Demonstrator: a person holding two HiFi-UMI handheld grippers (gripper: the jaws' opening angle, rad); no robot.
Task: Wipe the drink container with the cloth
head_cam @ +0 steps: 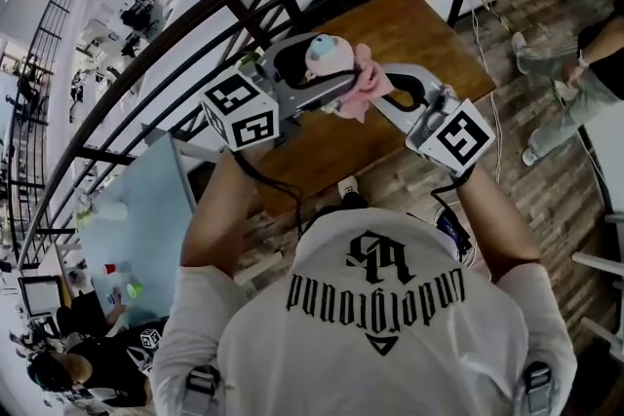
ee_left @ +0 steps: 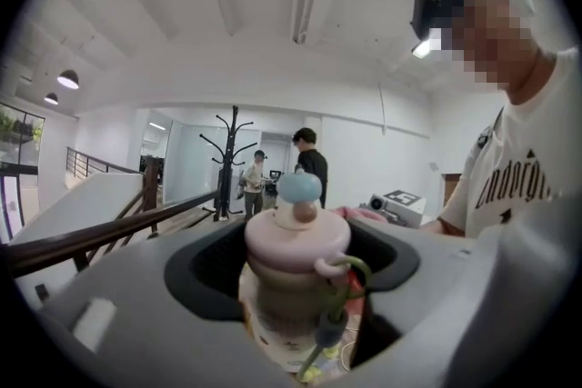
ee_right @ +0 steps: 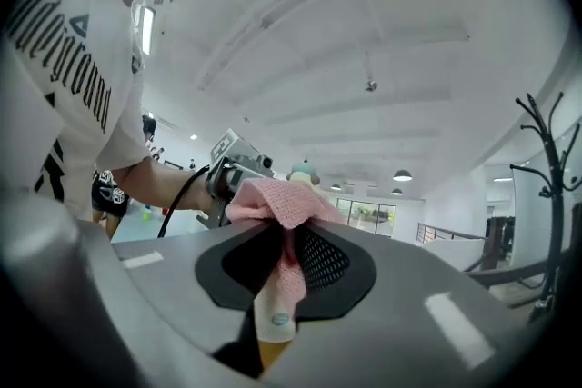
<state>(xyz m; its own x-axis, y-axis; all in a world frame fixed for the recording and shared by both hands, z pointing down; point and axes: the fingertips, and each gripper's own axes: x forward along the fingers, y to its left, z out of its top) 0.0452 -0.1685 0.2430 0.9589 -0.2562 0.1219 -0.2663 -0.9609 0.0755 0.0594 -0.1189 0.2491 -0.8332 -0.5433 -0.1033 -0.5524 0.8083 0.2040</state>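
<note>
Drink container [head_cam: 327,54], a small bottle with a pink lid and a pale blue knob on top, is held up in the air in front of the person, upright between the 2 jaws of the left hand-held gripper [head_cam: 314,78], which are clamped on its body below the lid. A green loop hangs from the lid's side. The right hand-held gripper [head_cam: 378,94] has its jaws closed on a pink cloth [head_cam: 366,85], bunched and pressed against the bottle's side. Below them lie a dark railing [head_cam: 195,10] and a wooden table [head_cam: 409,29]
</note>
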